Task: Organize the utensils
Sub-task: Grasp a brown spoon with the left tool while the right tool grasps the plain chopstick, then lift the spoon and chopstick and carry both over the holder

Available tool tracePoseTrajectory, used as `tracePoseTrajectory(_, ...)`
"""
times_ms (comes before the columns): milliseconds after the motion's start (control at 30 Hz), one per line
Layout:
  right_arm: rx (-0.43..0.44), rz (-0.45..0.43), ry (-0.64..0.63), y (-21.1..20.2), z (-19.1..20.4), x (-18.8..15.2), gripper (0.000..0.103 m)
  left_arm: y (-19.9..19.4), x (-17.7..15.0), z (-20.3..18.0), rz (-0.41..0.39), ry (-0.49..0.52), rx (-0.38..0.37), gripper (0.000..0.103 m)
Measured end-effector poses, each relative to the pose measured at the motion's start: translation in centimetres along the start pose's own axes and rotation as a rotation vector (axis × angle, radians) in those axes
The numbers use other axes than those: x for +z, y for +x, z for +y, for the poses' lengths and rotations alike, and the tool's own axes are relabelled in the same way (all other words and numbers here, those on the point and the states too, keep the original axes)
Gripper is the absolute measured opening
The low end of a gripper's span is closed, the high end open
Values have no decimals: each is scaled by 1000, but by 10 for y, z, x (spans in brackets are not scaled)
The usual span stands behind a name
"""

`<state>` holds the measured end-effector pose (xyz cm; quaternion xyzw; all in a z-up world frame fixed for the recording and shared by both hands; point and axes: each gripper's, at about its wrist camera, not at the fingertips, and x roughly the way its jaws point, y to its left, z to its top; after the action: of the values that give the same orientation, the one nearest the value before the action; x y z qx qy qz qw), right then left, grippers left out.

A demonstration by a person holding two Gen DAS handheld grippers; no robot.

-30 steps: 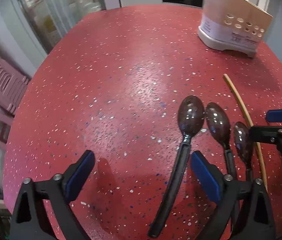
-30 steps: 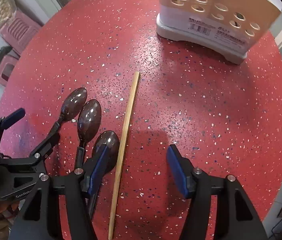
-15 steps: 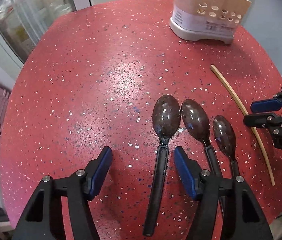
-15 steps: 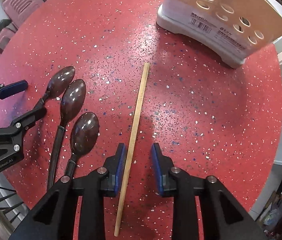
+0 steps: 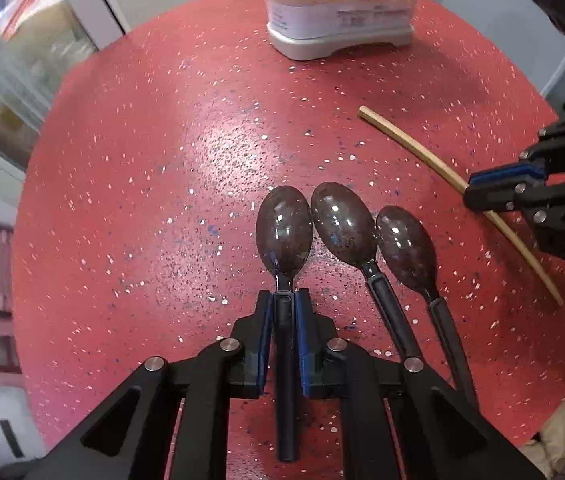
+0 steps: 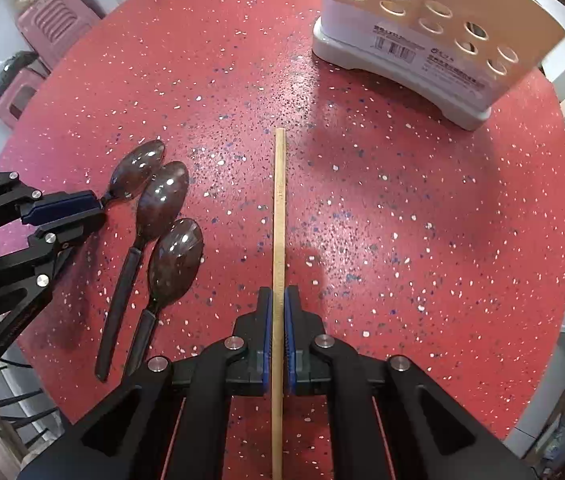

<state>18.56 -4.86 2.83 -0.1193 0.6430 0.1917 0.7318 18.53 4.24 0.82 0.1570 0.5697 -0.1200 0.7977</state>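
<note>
Presently, the left gripper (image 5: 283, 312) is clamped on the handle of the leftmost spoon (image 5: 283, 236), which lies on the red speckled table (image 5: 154, 200) beside two more spoons (image 5: 362, 240). The right gripper (image 6: 278, 304) is closed tight on the wooden chopstick (image 6: 279, 208), flat on the table. The white utensil holder (image 6: 422, 36) stands at the far edge.

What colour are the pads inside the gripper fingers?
Blue, on black fingers; the pads show best in the right wrist view, closed on the wooden chopstick.
</note>
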Motion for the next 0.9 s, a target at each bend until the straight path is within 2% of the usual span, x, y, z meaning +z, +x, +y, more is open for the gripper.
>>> tracePoseTrajectory(100,39,-37,8,-5,-7,-10,6,-3,-6,-6,-32,-46,-27,37)
tracePoseTrajectory(267,115,-127,25,-20,-20,-31,6,-20,-32,0,-154,-177,-68,37)
tracePoseTrajectory(400,180,-206,47,-33,-33,-47,6,-32,-43,2,-229,-263,-81,37)
tracePoseTrajectory(567,256,-322,78,-62,-51,-67,6,-57,-53,8,-334,-356,-135,37)
tracePoseTrajectory(767,288,-411,87,-96,-66,-78,6,-84,-44,11,-430,-417,-180,37)
tracePoseTrajectory(900,300,-474,97,-122,-71,-73,6,-95,-33,14,-461,-456,-229,37)
